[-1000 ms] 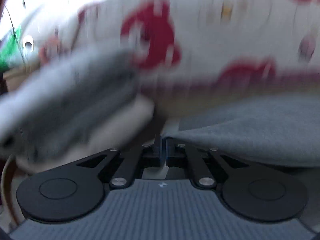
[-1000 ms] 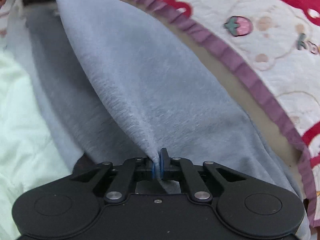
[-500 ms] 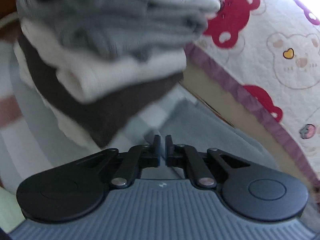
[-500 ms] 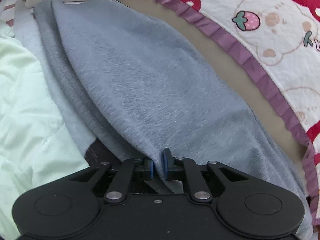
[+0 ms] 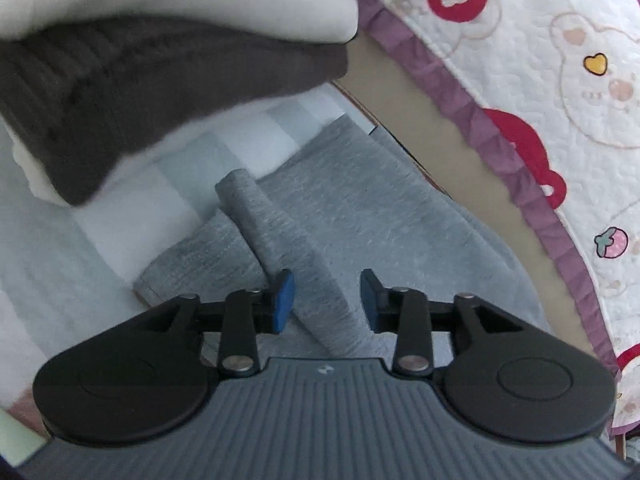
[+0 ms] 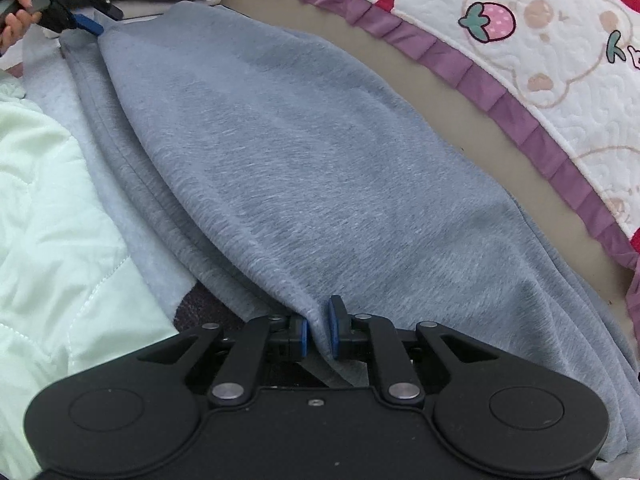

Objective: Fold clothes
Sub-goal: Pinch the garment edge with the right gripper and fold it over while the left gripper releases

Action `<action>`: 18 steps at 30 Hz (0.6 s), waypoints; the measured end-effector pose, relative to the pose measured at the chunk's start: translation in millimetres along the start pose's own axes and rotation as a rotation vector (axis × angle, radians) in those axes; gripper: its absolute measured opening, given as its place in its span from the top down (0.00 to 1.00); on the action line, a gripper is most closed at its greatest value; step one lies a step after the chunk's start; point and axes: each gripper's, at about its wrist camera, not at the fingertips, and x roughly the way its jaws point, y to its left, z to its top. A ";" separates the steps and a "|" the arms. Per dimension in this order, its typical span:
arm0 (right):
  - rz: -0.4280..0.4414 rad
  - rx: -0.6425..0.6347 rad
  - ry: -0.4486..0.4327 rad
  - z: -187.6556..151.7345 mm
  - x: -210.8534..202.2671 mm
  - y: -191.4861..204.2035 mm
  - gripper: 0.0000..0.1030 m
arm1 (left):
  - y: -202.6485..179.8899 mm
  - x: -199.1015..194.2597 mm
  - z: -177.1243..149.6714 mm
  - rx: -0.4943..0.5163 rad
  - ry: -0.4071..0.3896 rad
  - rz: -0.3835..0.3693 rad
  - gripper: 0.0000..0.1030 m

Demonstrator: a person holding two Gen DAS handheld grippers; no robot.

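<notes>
Grey fleece garment (image 6: 304,168), spread lengthwise along the edge of a bed beside a quilt (image 6: 560,64) printed with bears and strawberries and trimmed in a purple ruffle (image 6: 472,68). Seen from the left wrist: left tongs (image 5: 326,300) with jaws opening, blue pads clear of the cloth, a raised ridge of the grey garment (image 5: 288,256) lying between them unpressed. Seen from the right wrist: right tongs (image 6: 318,334) with jaws opening slightly, a fold of the garment's near edge standing in the narrow gap; whether the pads press it or only flank it cannot be told. Left tongs (image 6: 86,24) also in sight at the garment's far end, held in a person's hand (image 6: 16,16). Stack of folded clothes (image 5: 160,52), white over dark brown, just beyond the garment. Pale green quilted jacket (image 6: 52,216) alongside on the left.
</notes>
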 end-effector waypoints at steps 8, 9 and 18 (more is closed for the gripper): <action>-0.008 -0.009 0.003 0.9 -1.1 2.2 0.85 | -4.2 5.9 -4.8 0.033 -0.011 0.040 0.60; -0.009 -0.015 0.004 1.2 -1.2 2.5 0.85 | -5.2 4.2 -4.2 0.032 -0.015 0.051 0.60; -0.004 -0.008 0.017 5.0 -2.0 2.5 0.85 | 4.9 3.3 0.6 -0.049 0.019 0.049 0.56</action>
